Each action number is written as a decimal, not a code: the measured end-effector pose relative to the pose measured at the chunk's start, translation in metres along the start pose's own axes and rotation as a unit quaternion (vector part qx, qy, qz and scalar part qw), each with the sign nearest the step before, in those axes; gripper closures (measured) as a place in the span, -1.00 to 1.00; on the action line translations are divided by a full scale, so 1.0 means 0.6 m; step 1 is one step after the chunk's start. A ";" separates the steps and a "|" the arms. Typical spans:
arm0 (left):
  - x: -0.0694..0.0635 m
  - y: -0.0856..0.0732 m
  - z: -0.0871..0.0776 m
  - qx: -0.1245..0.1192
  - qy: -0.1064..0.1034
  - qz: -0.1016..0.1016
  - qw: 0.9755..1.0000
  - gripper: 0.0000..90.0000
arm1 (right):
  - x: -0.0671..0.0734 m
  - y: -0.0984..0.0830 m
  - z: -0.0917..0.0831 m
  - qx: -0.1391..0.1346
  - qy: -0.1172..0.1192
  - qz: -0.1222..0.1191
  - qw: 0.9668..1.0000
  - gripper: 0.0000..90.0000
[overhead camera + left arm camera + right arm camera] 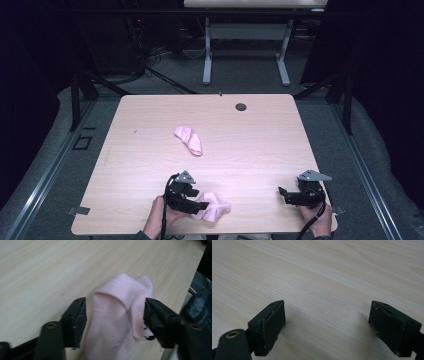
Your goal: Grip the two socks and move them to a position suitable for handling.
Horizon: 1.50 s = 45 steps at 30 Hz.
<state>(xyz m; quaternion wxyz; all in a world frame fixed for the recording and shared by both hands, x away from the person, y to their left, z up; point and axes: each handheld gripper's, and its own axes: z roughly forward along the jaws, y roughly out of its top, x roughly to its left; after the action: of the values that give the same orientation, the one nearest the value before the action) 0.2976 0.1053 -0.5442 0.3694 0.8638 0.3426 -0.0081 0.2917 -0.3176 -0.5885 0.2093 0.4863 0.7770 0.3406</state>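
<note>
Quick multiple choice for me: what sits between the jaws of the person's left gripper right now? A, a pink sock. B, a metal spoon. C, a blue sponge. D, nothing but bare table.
A: in the left gripper view a pink sock lies between the parted jaws of the left gripper, and the high view shows that gripper at the sock near the table's front edge.

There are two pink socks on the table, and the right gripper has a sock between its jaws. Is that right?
Not quite. The left gripper has a pink sock between its jaws, as the left gripper view shows. The right gripper has bare table between its jaws. The other sock lies mid-table.
</note>
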 end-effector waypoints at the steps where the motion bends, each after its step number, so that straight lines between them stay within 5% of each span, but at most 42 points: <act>1: 0.006 0.005 -0.005 -0.003 0.006 0.002 1.000 -0.42 | 0.000 0.000 0.000 0.000 0.000 -0.001 1.000 -0.71; 7: 0.062 0.041 -0.027 -0.018 0.046 -0.009 0.999 -0.80 | 0.000 0.000 0.000 0.001 -0.002 -0.003 1.000 -0.71; 15: 0.139 0.090 -0.038 -0.043 0.087 -0.036 0.995 -0.99 | 0.000 0.000 0.000 0.001 -0.001 -0.002 1.000 -0.71; 29: 0.208 0.165 -0.003 -0.038 0.120 -0.045 0.991 -1.00 | 0.000 0.000 0.000 0.001 -0.001 -0.002 1.000 -0.71; 37: 0.243 0.193 0.044 -0.003 0.147 -0.037 0.988 -0.98 | 0.000 0.000 0.000 0.000 -0.001 -0.003 1.000 -0.71; 45: 0.267 0.189 0.088 0.025 0.169 -0.048 0.984 -0.58 | 0.000 0.000 0.000 0.000 -0.001 -0.002 1.000 -0.71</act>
<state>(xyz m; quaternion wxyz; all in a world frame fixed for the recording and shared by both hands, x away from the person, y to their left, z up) 0.5003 0.1093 -0.5538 0.2839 0.8439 0.4412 0.1118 0.2918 -0.3175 -0.5885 0.2110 0.4849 0.7780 0.3393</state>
